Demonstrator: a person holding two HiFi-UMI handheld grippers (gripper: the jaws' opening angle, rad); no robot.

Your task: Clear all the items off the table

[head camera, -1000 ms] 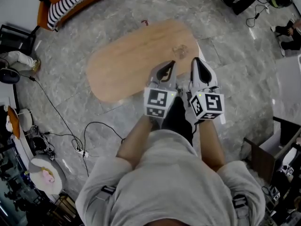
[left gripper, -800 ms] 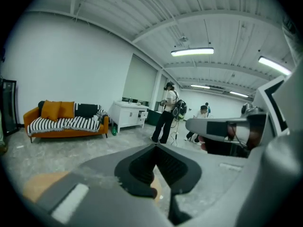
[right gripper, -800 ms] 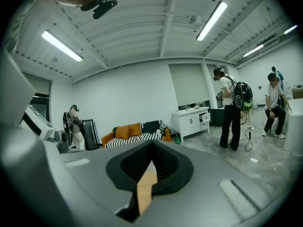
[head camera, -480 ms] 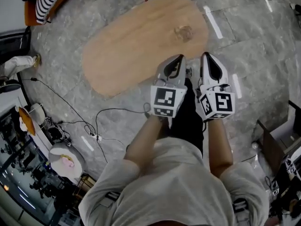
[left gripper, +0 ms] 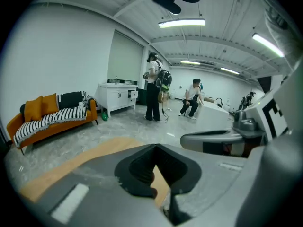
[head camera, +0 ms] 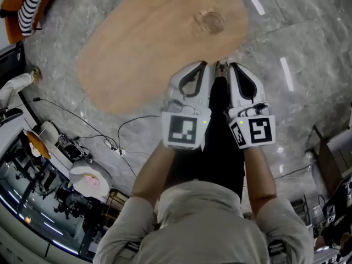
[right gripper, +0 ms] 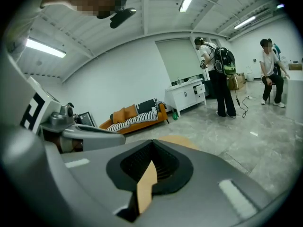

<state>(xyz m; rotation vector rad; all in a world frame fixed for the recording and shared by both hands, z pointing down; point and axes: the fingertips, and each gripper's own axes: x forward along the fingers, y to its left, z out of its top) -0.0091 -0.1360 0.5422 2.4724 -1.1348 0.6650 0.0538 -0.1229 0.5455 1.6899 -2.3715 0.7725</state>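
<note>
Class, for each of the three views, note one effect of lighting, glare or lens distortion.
Head view: bright glare streaks lie on the polished floor. Left gripper view: fisheye curves the ceiling, and the strip light is blown out. Right gripper view: dark rounded corners, the wall bowed.

An oval wooden table (head camera: 148,43) stands on a grey marble floor (head camera: 308,48). Toward its far right end lies one faint round shape (head camera: 210,22), too blurred to identify. A black cable (head camera: 104,142) trails over the floor near left.
</note>
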